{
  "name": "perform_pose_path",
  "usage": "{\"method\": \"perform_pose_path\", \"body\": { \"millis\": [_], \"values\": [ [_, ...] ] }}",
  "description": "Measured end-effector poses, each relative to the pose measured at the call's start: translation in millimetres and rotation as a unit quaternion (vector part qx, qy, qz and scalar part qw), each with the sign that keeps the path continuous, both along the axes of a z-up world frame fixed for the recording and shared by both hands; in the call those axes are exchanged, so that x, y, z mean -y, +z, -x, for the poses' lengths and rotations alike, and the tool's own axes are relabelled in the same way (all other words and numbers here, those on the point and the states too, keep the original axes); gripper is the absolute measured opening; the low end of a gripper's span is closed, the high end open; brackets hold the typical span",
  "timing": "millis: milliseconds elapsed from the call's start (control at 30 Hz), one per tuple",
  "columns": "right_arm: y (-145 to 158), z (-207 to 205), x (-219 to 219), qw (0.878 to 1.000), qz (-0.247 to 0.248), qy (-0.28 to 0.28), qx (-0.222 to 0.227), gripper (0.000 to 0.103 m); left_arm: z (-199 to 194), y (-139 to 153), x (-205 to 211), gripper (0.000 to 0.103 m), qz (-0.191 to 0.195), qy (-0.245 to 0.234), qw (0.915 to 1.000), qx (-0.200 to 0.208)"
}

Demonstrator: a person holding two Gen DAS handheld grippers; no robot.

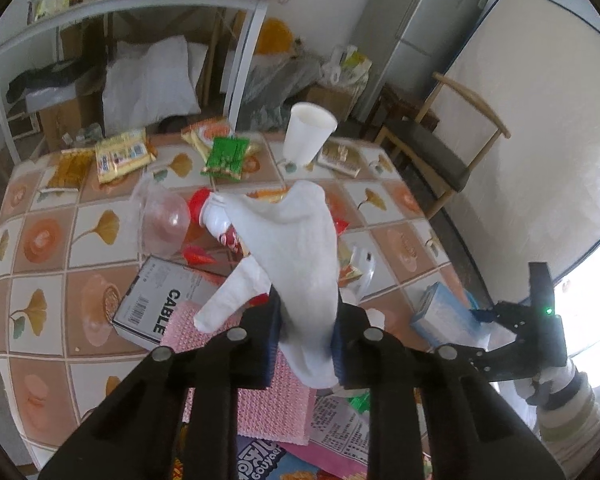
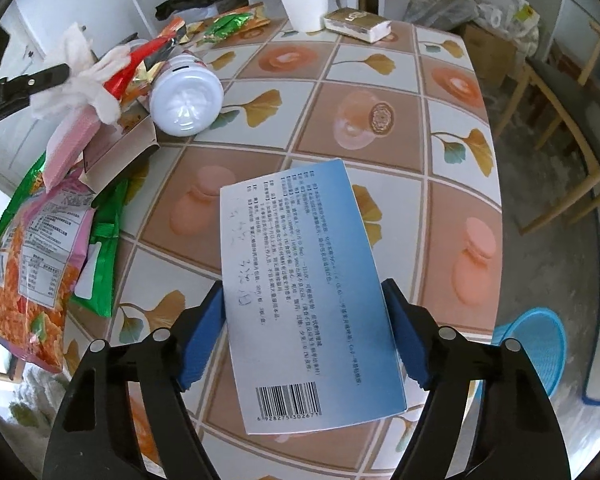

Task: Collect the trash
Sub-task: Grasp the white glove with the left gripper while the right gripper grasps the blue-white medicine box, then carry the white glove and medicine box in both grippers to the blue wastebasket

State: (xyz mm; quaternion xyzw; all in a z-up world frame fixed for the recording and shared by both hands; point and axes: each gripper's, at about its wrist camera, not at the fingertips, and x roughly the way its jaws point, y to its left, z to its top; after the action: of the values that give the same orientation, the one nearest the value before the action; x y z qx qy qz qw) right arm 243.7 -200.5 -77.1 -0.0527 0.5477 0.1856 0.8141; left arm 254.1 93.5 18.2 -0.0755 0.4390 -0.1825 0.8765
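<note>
My left gripper (image 1: pixel 306 344) is shut on a crumpled white tissue (image 1: pixel 296 264) and holds it above the tiled table (image 1: pixel 44 240). The tissue also shows in the right wrist view (image 2: pixel 80 76), at the left gripper's tip. My right gripper (image 2: pixel 304 332) is shut on a flat blue-and-white medicine box (image 2: pixel 300 288) above the table's near edge (image 2: pixel 452 160). The same box (image 1: pixel 440 312) and right gripper (image 1: pixel 480 314) show at the lower right of the left wrist view.
On the table lie a white bottle with red cap (image 2: pixel 186 100), a paper cup (image 1: pixel 308 136), a "CABLE" box (image 1: pixel 160 300), snack wrappers (image 1: pixel 226 156), a clear plastic cup (image 1: pixel 164 220) and a gold pack (image 2: pixel 356 24). A blue basket (image 2: pixel 536 344) stands on the floor. A chair (image 1: pixel 444 148) stands beside the table.
</note>
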Motion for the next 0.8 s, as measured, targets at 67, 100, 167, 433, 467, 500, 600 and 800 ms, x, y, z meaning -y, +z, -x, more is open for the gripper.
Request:
{"method": "perform_pose_path", "body": {
  "millis": [67,100,167,433,467,500,600,800],
  "values": [
    [1,0,1,1.000,-0.004,-0.005,0.002,0.072,5,7,-3,0.017,0.004,0.004,0.9999,0.015],
    [1,0,1,1.000,-0.006,-0.007,0.002,0.071,7,10,-3,0.017,0.005,0.004,0.9998,0.021],
    [2,0,3,1.000,-0.010,-0.013,0.004,0.071,12,15,-5,0.016,0.006,0.007,0.9995,0.031],
    [13,6,5,0.999,-0.029,-0.027,0.014,0.071,37,38,-5,0.015,0.006,0.009,0.9970,0.077],
    [15,6,6,0.999,-0.032,-0.028,0.016,0.071,40,42,-5,0.015,0.006,0.009,0.9964,0.084],
    [18,7,6,0.999,-0.035,-0.029,0.018,0.071,43,46,-4,0.015,0.007,0.009,0.9959,0.090],
    [25,11,7,0.998,-0.044,-0.033,0.025,0.071,53,57,-4,0.015,0.012,0.010,0.9943,0.106],
    [43,18,13,0.996,-0.070,-0.043,0.039,0.071,71,75,5,0.015,0.013,0.004,0.9916,0.129]
  ]
}}
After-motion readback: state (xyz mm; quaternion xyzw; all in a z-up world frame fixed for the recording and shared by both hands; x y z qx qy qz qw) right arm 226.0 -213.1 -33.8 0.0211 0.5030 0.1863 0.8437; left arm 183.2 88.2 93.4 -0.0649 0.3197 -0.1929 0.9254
